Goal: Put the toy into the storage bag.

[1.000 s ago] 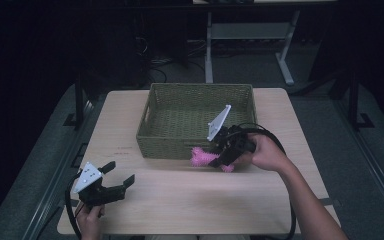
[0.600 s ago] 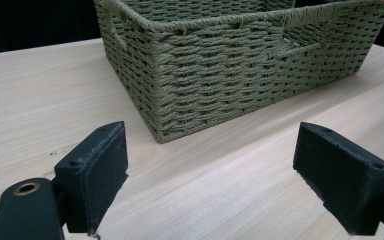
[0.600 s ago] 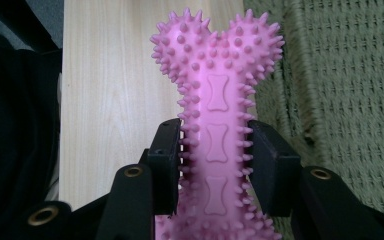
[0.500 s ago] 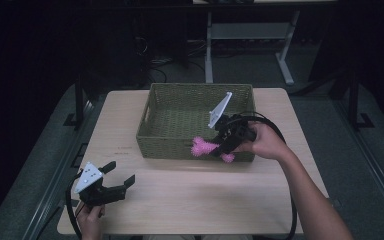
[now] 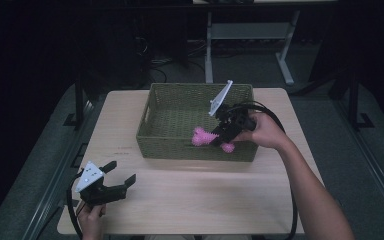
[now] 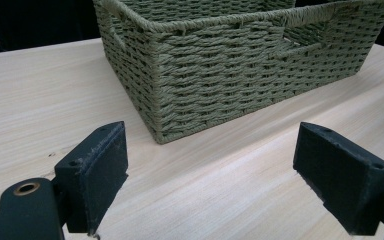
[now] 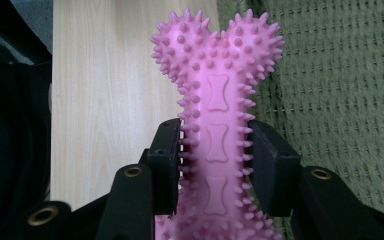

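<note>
Pink bone toy carried over the basket's near wall

The pink spiky bone toy (image 7: 215, 135) has moved from the table's right side to above the basket's (image 5: 180, 145) near-right rim, so I judge a drop inside is next. My right gripper (image 5: 223, 134) clamps its shaft; my left gripper (image 5: 117, 175) waits wide open near the table's (image 5: 205, 200) front-left corner.

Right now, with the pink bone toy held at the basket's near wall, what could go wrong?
The right gripper clamps the pink spiky bone toy only across its narrow shaft, so it might pivot or slip on the nubs. The toy hangs about over the near rim of the woven basket; released too early, it could land on the table or catch the rim.
</note>
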Tool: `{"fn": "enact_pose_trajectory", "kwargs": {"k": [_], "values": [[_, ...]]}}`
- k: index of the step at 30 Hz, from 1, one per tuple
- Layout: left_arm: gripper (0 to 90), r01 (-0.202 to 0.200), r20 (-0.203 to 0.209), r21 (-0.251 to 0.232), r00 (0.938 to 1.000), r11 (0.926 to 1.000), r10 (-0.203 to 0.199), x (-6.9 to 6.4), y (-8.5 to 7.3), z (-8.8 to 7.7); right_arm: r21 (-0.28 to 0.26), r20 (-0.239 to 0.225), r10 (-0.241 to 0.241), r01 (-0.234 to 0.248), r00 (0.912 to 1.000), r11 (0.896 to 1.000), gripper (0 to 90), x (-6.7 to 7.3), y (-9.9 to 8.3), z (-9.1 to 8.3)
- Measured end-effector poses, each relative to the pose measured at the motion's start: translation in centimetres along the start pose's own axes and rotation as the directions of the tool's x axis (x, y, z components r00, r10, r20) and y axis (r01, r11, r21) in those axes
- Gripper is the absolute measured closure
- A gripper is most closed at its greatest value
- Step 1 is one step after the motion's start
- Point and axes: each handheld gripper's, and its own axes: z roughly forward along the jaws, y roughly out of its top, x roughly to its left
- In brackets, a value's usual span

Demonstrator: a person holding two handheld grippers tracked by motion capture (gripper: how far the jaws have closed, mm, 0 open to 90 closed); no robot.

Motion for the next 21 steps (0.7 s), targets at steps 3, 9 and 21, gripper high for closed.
{"fn": "enact_pose_trajectory", "kwargs": {"k": [3, 9, 21], "values": [[13.8, -0.003, -0.002, 0.006, 1.0, 1.0, 0.003, -0.1, 0.0, 0.1, -0.002, -0.002, 0.006, -0.006, 1.0, 1.0, 58.4, -0.6, 0.1, -0.3], [13.8, 0.0, -0.002, 0.001, 1.0, 1.0, 0.0, 0.0, -0.1, 0.1, 0.0, 0.006, 0.025, -0.025, 0.9997, 1.0, 58.4, -1.6, 0.3, -0.8], [13.8, -0.001, 0.001, 0.0, 1.0, 1.0, 0.001, 0.0, -0.1, 0.0, 0.0, 0.006, 0.046, -0.046, 0.9989, 0.999, 58.4, -3.3, 0.6, -1.2]]}}
